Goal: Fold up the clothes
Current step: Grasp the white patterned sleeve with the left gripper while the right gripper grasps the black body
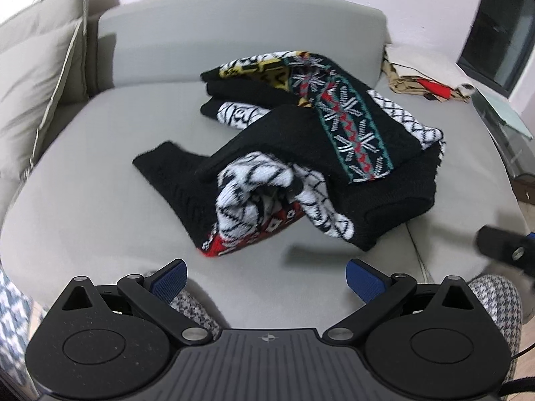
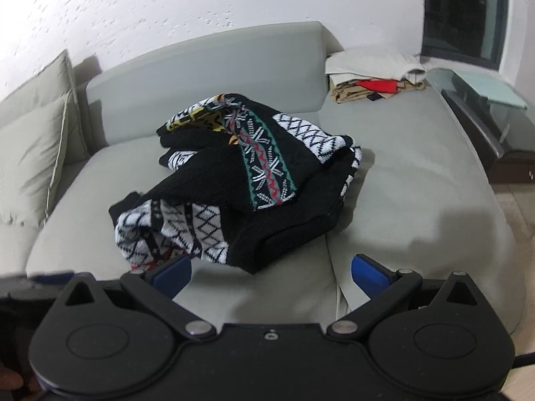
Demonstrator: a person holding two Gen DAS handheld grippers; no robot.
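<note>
A cushion (image 1: 30, 77) leans at the left end of the sofa (image 1: 100, 180). At mid-seat lies the crumpled sweater (image 1: 301, 153) (black knit, white, red and green bands), long axis running from near-left to far-right, hem toward the grippers. The left gripper (image 1: 265, 282) and right gripper (image 2: 271, 272) hover near it, fingers spread, empty; folded clothes (image 2: 374, 77) lie far right.

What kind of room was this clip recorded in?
Most likely a home living room. A light grey upholstered sofa with beige throw cushions fills the view, a crumpled black patterned knit sweater lies on its seat, and a stack of folded clothes sits near a dark window.
</note>
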